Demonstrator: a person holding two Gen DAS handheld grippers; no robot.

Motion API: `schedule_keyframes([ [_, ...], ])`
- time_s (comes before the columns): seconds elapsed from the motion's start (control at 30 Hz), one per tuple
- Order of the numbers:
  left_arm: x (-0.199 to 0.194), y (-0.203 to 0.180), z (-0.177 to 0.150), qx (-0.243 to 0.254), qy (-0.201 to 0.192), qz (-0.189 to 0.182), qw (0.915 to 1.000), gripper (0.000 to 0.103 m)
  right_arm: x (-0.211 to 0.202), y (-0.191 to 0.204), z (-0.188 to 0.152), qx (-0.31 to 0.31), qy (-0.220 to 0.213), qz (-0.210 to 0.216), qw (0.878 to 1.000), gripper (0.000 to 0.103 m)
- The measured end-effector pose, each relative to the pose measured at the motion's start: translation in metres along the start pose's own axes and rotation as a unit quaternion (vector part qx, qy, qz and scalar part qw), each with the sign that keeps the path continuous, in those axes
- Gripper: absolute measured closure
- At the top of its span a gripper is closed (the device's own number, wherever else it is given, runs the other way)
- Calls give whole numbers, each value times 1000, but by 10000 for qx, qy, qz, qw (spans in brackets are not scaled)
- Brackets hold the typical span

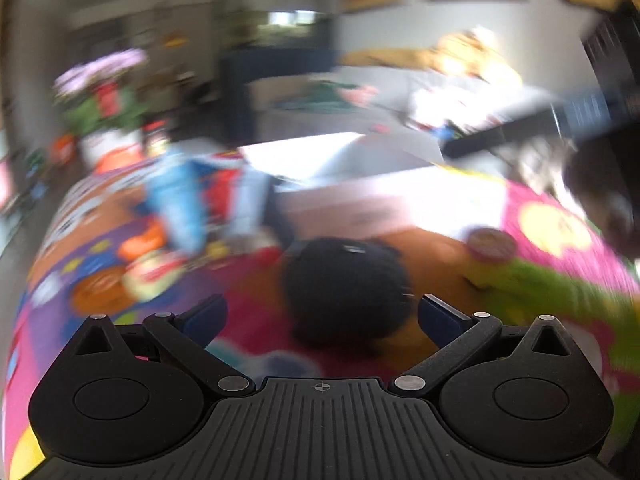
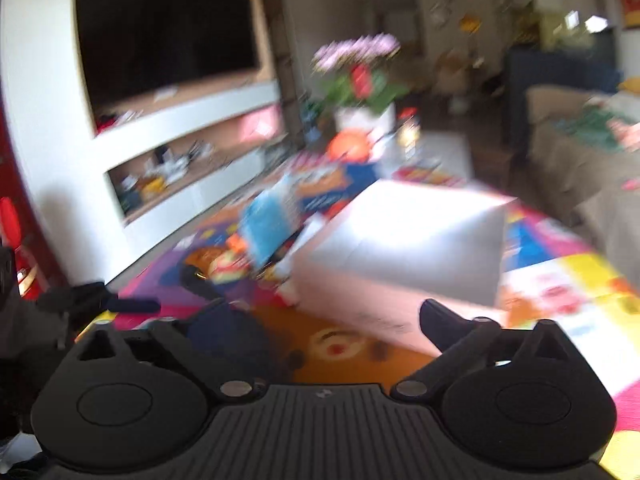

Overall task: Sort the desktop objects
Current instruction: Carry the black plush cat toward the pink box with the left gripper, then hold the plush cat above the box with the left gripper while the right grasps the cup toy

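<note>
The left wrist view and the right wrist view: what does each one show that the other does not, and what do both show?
Only the left wrist view shows a round black object lying on the mat just ahead of the open left gripper, and a small round lid-like thing further right; blur hides what either is.

Only the right wrist view shows the big dark television in its white wall unit, and its own open right gripper.

Both show the colourful play mat, the white box, a blue packet and the pink flowers.
</note>
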State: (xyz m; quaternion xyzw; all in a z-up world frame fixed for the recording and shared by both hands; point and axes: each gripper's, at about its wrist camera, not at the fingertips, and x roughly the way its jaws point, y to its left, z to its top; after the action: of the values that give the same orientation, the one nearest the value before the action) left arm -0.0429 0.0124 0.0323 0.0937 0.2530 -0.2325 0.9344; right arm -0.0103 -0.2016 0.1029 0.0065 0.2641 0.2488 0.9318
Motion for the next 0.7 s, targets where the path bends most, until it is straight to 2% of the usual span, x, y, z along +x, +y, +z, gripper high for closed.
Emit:
schedule_keyframes([
  [0.1,29,-15,3,242,204,63,9995,0,-18,-14,-11,58,-95,-483,9988,0],
  [0.23,51,-14,8,-239,441,-217,9985,0,-36,-25,-37,189,168,-771,9967,0],
  [0.4,38,-28,-1,-28,578,-608,9965,0,-35,-28,-61,242,418,-821,9955,0],
  [0.57,24,-36,-11,56,695,-562,9960,0,0,-10,-67,-41,557,-720,9958,0],
  [0.6,23,-36,-11,18,698,-481,9964,0,7,-5,-68,-155,574,-796,9950,4],
  [0.63,24,-36,-9,-20,703,-377,9968,0,15,1,-69,-297,619,-899,9936,18],
  [0.67,25,-36,-6,-51,706,-248,9972,0,20,6,-69,-428,707,-967,9919,27],
  [0.7,26,-38,-4,-78,690,-107,9975,0,24,9,-70,-493,806,-1014,9903,46],
])
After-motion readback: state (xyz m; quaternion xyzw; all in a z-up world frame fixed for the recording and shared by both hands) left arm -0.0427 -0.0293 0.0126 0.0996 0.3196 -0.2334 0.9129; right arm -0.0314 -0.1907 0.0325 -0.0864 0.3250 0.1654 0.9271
